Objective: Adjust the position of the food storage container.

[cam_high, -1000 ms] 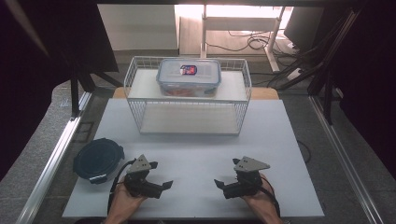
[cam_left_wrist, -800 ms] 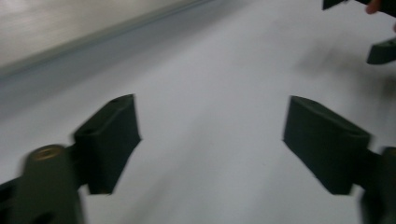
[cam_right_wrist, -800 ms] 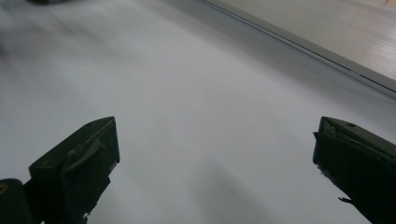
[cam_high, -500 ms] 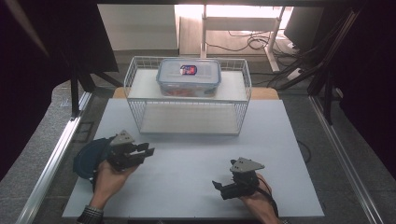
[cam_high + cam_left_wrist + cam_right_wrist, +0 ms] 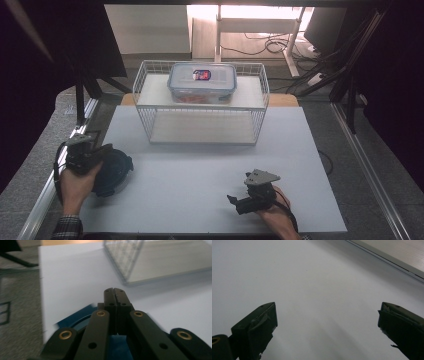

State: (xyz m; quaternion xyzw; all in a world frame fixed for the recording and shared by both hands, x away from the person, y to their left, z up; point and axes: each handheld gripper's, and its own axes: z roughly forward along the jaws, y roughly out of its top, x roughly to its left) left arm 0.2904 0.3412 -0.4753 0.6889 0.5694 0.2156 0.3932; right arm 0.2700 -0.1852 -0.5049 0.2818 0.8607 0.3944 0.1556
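A dark blue round dish lies at the left edge of the white table top. My left gripper hovers over the dish's left part, jaws pressed together with nothing between them. In the left gripper view the shut jaws point toward the wire basket, with the blue dish beneath them. My right gripper rests low near the front edge, pointing left. Its jaws stand wide open over bare white surface.
A white wire basket with two shelves stands at the back middle. A clear lidded plastic box sits on its upper shelf. A metal rail runs along the table's left side, and dark stands and cables lie beyond the table.
My left gripper has swung from the front middle leftward and away from the person, over the blue dish. The right gripper has barely moved.
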